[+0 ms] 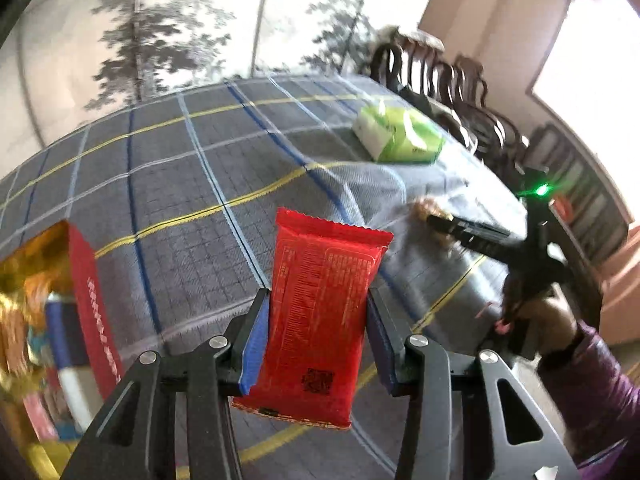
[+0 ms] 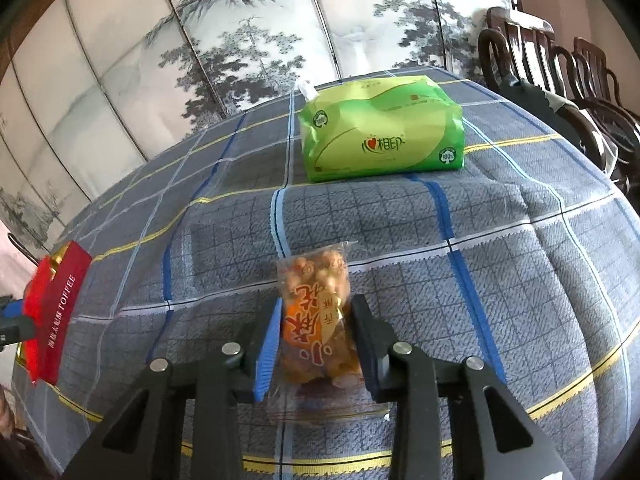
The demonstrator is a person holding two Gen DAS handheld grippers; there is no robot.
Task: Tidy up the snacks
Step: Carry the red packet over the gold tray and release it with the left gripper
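Observation:
My left gripper (image 1: 318, 300) is shut on a red snack packet (image 1: 320, 312) and holds it above the plaid tablecloth (image 1: 180, 168). A red toffee box (image 1: 86, 300) with gold lining and several snacks inside stands open at the left; it also shows in the right wrist view (image 2: 56, 312). My right gripper (image 2: 316, 308) is shut on a clear bag of orange-labelled fried snacks (image 2: 316, 320) just above the cloth. In the left wrist view the right gripper (image 1: 460, 232) shows at the right with that bag (image 1: 430, 210).
A green tissue pack (image 2: 384, 128) lies at the far side of the table, also in the left wrist view (image 1: 400, 136). Dark wooden chairs (image 2: 560, 80) stand along the right edge. A painted folding screen (image 2: 200, 40) stands behind the table.

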